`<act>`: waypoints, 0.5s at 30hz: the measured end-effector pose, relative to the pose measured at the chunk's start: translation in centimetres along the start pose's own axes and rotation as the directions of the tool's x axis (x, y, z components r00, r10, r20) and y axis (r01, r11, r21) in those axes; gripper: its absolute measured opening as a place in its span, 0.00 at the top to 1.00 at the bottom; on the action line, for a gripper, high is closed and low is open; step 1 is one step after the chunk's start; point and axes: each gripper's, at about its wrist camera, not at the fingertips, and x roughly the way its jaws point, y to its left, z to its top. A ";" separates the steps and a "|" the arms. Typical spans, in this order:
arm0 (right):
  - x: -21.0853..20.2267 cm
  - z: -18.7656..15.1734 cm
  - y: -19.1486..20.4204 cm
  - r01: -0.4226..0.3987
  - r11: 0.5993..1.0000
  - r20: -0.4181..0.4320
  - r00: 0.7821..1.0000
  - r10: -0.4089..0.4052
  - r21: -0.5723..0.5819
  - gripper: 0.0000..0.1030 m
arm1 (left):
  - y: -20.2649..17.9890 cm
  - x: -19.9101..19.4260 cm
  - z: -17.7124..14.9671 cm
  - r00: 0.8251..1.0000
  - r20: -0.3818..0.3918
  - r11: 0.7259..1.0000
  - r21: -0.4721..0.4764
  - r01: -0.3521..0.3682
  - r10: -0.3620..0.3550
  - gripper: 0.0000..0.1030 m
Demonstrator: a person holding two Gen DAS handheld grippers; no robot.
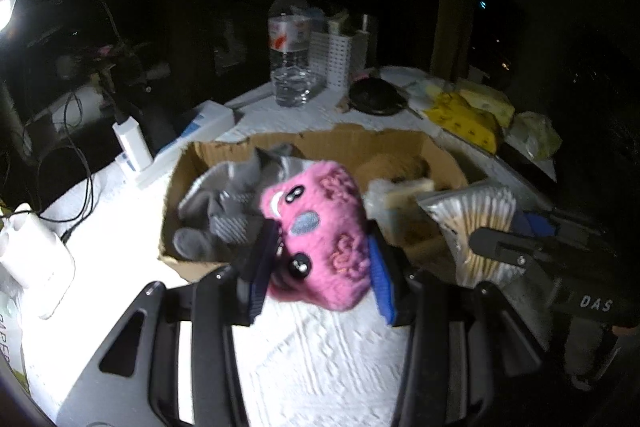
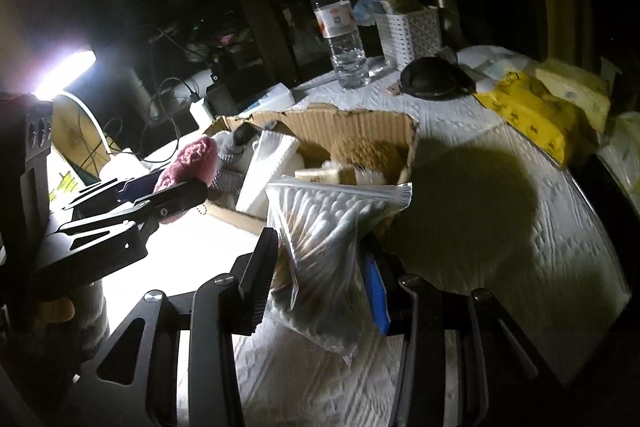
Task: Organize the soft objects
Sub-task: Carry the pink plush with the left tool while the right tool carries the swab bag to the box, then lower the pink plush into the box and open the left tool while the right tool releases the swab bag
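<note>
The left claw [image 1: 320, 259] is clamped on a pink plush [image 1: 320, 239], held just short of the near rim of the cardboard box [image 1: 360, 141], which lies straight ahead and slightly below. The right claw [image 2: 320, 275] grips a zip bag of cotton swabs [image 2: 320, 227], its long axis running up and away toward the box's near right corner; both claws look about equally near the box. Inside sit grey socks [image 1: 224, 211] at the left, a white foam block [image 2: 264, 171] in the middle, and what may be a brown fuzzy thing [image 2: 368, 151] at the back right, though dim light leaves that uncertain. The box stands on a white-covered table [image 1: 320, 359].
</note>
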 end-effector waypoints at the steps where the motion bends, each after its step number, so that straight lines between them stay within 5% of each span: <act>1: 0.2 0.3 0.2 -0.001 1.000 0.001 1.000 0.001 -0.004 0.58 | 0.3 0.1 0.2 1.000 0.001 1.000 0.001 -0.001 0.001 0.57; 15: 4.2 4.5 3.3 0.005 0.998 0.017 1.000 -0.004 -0.060 0.58 | 5.1 1.5 1.7 0.999 0.033 0.999 -0.052 0.011 -0.009 0.57</act>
